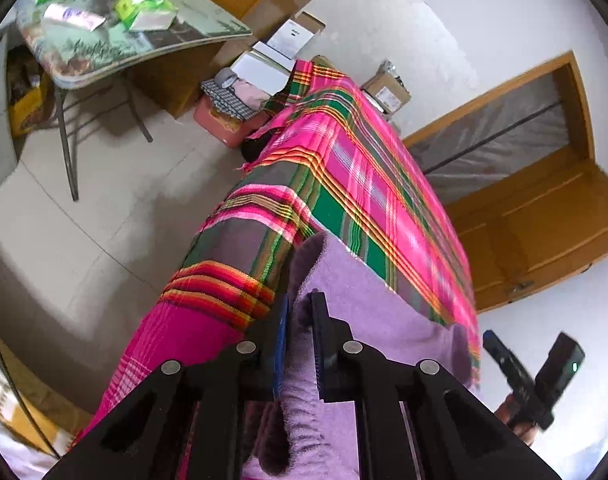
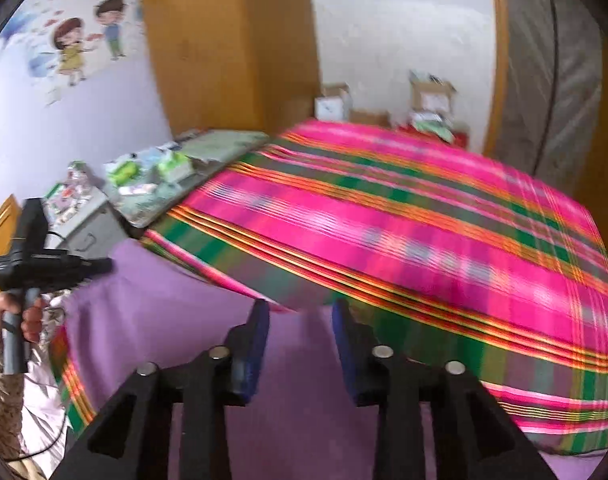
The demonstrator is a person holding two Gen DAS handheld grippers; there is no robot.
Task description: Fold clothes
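Left gripper (image 1: 300,312) clamped on a bunched fold of the purple towel (image 1: 367,312), fuzzy terry, lilac, soft ridge squeezed between the 2 pads. Draped ahead of those fingers over the pink, green and orange plaid cloth (image 1: 355,168). Right gripper (image 2: 300,320) released, jaws apart, hovering above flat purple fabric, nothing pinched.

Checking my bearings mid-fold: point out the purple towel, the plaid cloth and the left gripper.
purple towel (image 1: 367,300), left wrist view, flat part past the fingers.
plaid cloth (image 2: 383,224), right wrist view, pink band on top.
left gripper (image 1: 300,316), left wrist view, between fingertips pinching the towel edge.
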